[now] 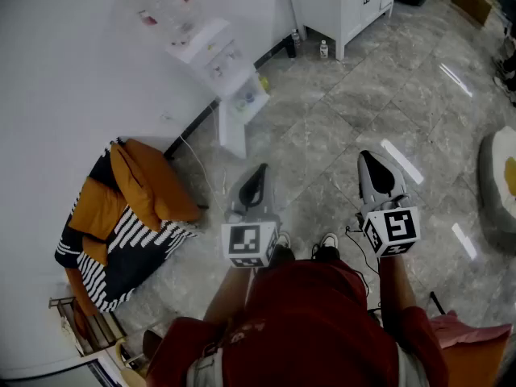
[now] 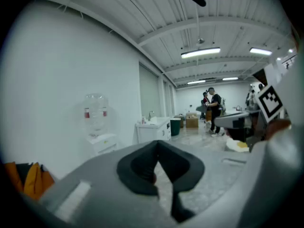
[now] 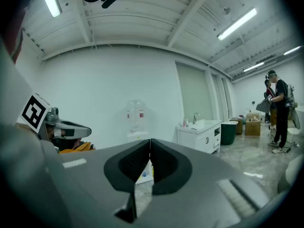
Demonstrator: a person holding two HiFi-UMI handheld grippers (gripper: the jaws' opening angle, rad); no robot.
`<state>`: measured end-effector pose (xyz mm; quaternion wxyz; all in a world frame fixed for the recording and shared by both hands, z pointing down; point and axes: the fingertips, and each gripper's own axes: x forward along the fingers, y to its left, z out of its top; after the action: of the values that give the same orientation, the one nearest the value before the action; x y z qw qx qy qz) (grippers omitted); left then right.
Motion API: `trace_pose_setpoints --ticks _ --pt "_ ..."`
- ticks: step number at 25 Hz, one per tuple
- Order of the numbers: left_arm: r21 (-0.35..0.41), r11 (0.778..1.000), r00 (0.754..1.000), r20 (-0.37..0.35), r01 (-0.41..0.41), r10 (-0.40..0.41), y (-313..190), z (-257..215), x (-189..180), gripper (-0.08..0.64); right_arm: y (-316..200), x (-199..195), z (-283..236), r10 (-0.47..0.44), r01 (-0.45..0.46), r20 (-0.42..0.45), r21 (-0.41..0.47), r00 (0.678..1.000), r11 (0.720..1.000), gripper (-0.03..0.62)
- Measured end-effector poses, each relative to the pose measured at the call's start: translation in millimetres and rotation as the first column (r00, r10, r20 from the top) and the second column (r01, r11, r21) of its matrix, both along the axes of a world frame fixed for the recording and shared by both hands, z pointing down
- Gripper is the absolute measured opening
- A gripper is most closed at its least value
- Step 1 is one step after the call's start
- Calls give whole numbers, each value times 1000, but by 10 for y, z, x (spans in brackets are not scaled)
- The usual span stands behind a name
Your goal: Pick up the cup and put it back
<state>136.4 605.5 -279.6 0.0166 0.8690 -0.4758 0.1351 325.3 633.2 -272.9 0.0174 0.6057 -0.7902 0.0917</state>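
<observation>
Both tongs are closed tip to tip with nothing between them. Left gripper and right gripper are held side by side above the grey marble floor, aimed roughly at the water dispenser by the white wall. Can't pick out the cup for certain: there are small blue and yellow items on the dispenser's lower shelf, too small to tell, well apart from both grippers.

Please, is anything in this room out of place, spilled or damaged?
Nothing looks spilled or broken. The one untidy spot is the orange and striped cloth, heaped loosely against the wall at the left. A small bottle stands on the floor beside the white cabinet, not on it.
</observation>
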Motion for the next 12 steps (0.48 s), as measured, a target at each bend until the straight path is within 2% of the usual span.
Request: trace_pose_setpoints --ticks 6,12 --pt "-9 1000 1000 -10 19 -19 144 57 298 0 87 215 95 -33 33 4 -23 999 999 2" --pt "-17 998 998 -11 55 -56 291 105 327 0 177 211 145 -73 74 16 -29 997 997 2"
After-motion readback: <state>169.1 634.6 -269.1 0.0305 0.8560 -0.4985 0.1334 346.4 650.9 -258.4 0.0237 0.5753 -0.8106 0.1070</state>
